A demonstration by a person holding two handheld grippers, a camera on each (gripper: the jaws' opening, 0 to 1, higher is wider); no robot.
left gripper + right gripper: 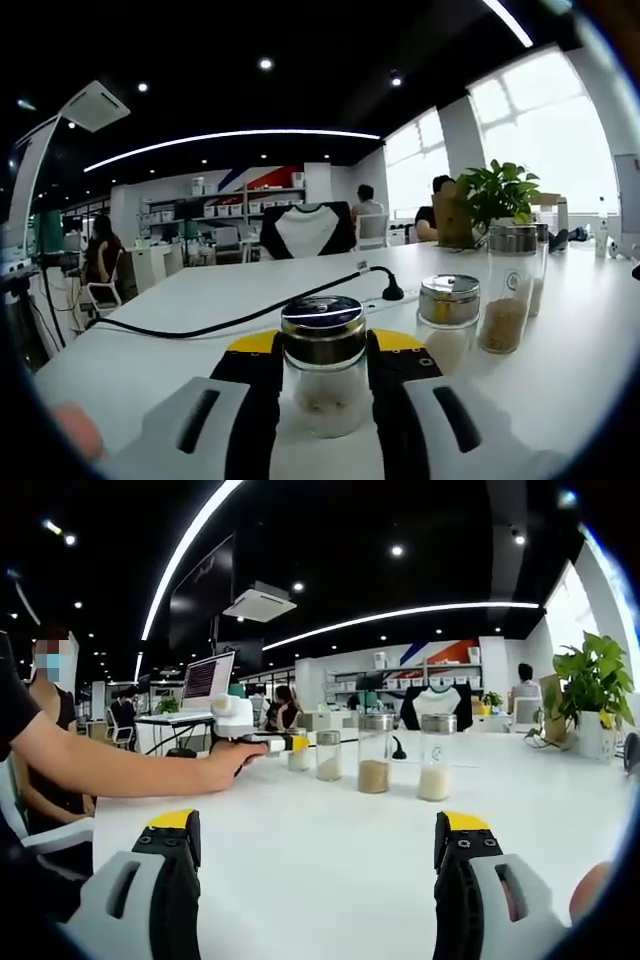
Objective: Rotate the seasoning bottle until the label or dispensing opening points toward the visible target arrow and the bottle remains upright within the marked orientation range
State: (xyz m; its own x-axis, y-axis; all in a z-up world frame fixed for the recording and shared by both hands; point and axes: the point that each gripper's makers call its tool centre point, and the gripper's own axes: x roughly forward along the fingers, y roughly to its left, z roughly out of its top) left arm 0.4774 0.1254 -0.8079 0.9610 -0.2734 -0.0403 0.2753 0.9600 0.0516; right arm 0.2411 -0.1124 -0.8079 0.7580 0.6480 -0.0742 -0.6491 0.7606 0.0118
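Note:
In the left gripper view, a small glass seasoning bottle (322,395) with a shiny metal lid stands upright on the white table (200,330). A little pale powder lies at its bottom. My left gripper (325,343) is shut on it, one black yellow-tipped jaw against each side. The right gripper view shows that same left gripper (283,744) far off, held by a person's hand (232,758), with the small bottle (299,758) at its tip. My right gripper (318,825) is wide open above bare table, holding nothing.
Three more bottles stand in a row: a short one (449,318) (329,756), a tall one with brown grains (508,290) (374,752) and one with pale grains (435,759). A black cable (240,318) crosses the table. A potted plant (497,195) (592,690) stands at the far end.

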